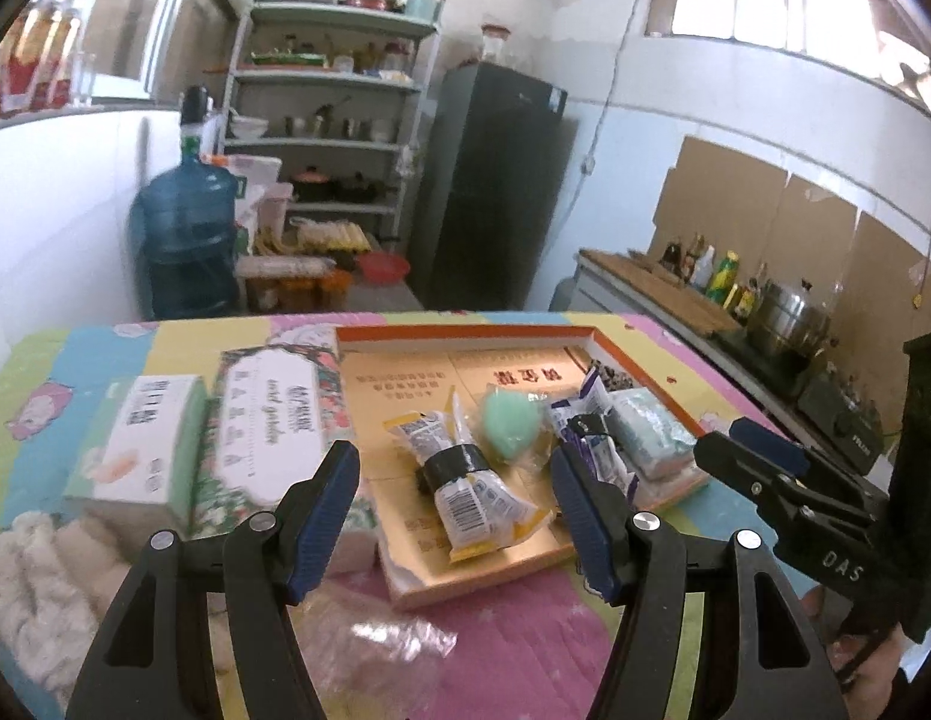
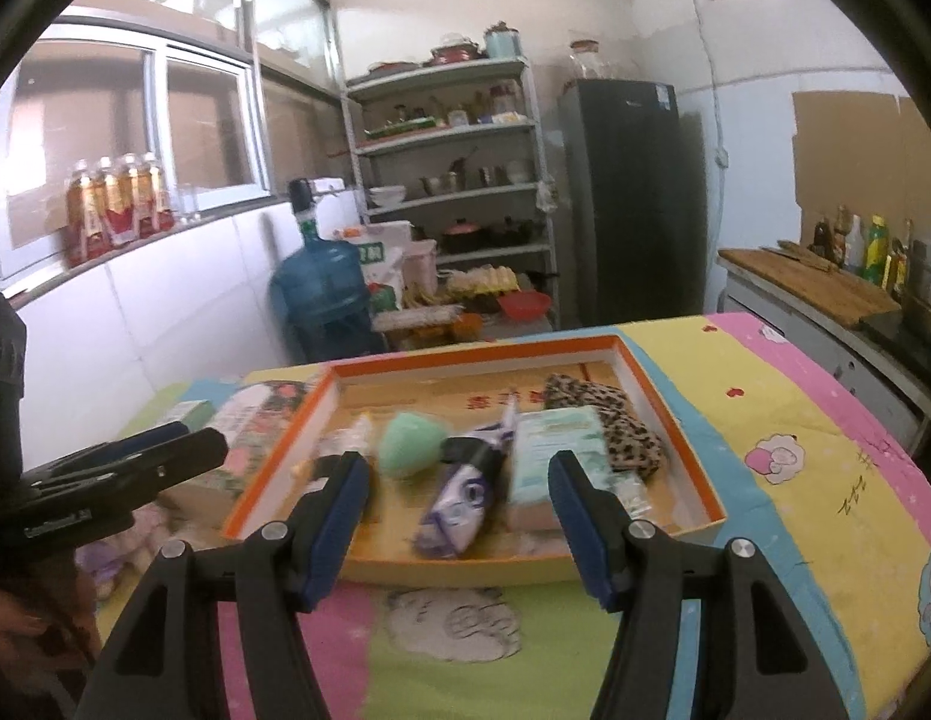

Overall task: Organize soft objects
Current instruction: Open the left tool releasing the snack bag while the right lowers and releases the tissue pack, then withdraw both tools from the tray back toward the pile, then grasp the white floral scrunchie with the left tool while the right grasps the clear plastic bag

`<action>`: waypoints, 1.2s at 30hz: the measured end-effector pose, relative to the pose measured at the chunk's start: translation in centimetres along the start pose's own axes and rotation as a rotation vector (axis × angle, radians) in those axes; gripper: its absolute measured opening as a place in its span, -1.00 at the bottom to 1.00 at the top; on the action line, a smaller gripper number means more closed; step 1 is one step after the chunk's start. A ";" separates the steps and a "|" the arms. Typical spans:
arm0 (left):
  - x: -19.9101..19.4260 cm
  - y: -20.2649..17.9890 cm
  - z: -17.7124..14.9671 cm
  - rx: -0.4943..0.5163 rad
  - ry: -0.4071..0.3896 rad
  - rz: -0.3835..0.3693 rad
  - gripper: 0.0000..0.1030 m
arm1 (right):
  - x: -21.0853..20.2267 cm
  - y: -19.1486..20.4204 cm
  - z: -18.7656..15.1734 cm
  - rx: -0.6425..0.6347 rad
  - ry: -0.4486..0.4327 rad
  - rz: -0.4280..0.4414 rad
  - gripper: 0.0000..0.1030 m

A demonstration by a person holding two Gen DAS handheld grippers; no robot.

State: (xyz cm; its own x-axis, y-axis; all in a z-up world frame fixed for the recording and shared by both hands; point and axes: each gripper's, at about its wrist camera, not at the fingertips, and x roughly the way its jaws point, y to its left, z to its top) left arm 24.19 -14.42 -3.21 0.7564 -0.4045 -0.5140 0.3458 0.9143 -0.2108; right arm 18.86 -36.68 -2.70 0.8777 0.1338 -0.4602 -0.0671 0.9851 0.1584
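Observation:
An orange-rimmed shallow box lies on the colourful table cover. In it lie a taped bundle of yellow-white packets, a green sponge, a purple-white packet bundle, a pale teal soft pack and a leopard-print cloth. My left gripper hangs open above the box's near-left part, holding nothing. My right gripper hangs open over the box's near edge, also holding nothing. Each gripper shows in the other's view: the right gripper, the left gripper.
Left of the box stand a white-green tissue box and a floral tissue box. A fluffy white cloth and a clear plastic bag lie near the front. Beyond the table are a water jug, shelves and a counter.

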 end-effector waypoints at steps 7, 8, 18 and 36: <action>-4.0 1.1 -1.5 -0.001 -0.047 0.027 0.32 | -2.9 3.4 -0.8 -0.033 -0.038 0.051 0.21; -4.6 1.3 -1.7 -0.002 -0.055 0.031 0.32 | -3.3 4.0 -1.0 -0.035 -0.043 0.062 0.21; -10.2 4.3 -4.1 -0.015 -0.113 0.080 0.32 | -5.2 7.4 -2.6 -0.039 -0.047 0.122 0.21; -14.2 11.8 -7.0 -0.083 -0.151 0.198 0.32 | 2.3 13.5 -6.7 0.003 0.188 0.194 0.53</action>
State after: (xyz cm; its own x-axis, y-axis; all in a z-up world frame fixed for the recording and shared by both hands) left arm 13.60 2.22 -4.21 0.8811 -0.2099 -0.4238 0.1407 0.9719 -0.1889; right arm 16.79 -22.36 -7.44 0.7447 0.3382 -0.5753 -0.2240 0.9387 0.2619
